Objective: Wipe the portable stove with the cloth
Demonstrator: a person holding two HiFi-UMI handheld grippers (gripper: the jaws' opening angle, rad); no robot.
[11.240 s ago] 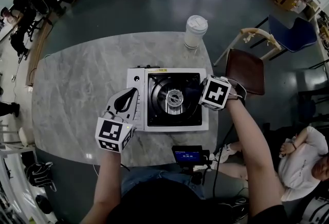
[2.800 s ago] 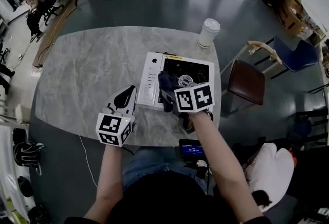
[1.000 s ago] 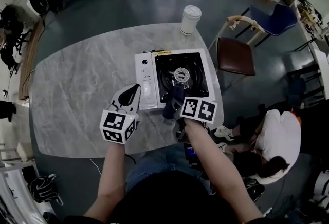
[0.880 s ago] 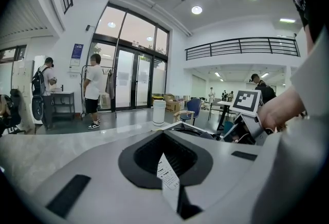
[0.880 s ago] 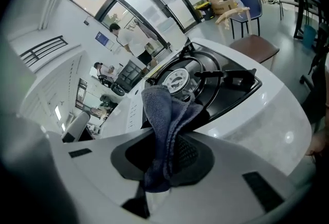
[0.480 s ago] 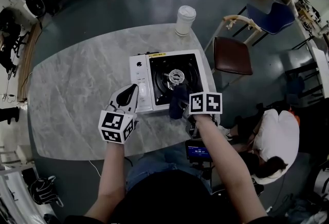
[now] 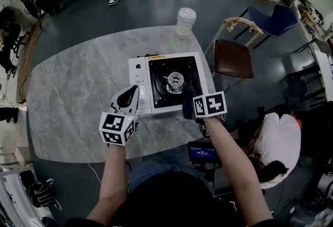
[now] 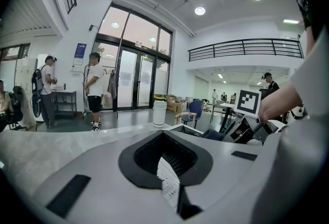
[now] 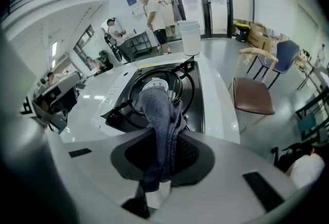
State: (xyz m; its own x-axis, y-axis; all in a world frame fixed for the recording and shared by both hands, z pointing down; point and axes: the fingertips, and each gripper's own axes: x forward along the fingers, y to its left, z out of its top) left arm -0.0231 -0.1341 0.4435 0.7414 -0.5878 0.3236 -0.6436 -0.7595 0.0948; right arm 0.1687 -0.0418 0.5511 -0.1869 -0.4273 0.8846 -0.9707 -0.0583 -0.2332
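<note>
The portable stove (image 7: 166, 85), white with a black top and a round burner (image 7: 175, 80), stands on the grey marble table (image 7: 78, 90). My right gripper (image 7: 190, 104) is shut on a dark blue cloth (image 7: 187, 101) over the stove's near right corner. In the right gripper view the cloth (image 9: 160, 125) hangs from the jaws in front of the burner (image 9: 154, 85). My left gripper (image 7: 133, 92) hovers at the stove's near left, beside the control panel, shut and holding nothing. The left gripper view shows the stove (image 8: 187, 129) off to the right.
A white lidded cup (image 7: 185, 22) stands at the table's far edge behind the stove. A chair with a brown seat (image 7: 233, 66) sits right of the table, and a blue chair (image 7: 273, 17) beyond it. People stand and sit around the room. A small screen device (image 7: 201, 153) is at the near edge.
My right gripper has carried the cloth rightward along the stove's near side, from the front middle to the front right corner. The left gripper has stayed put.
</note>
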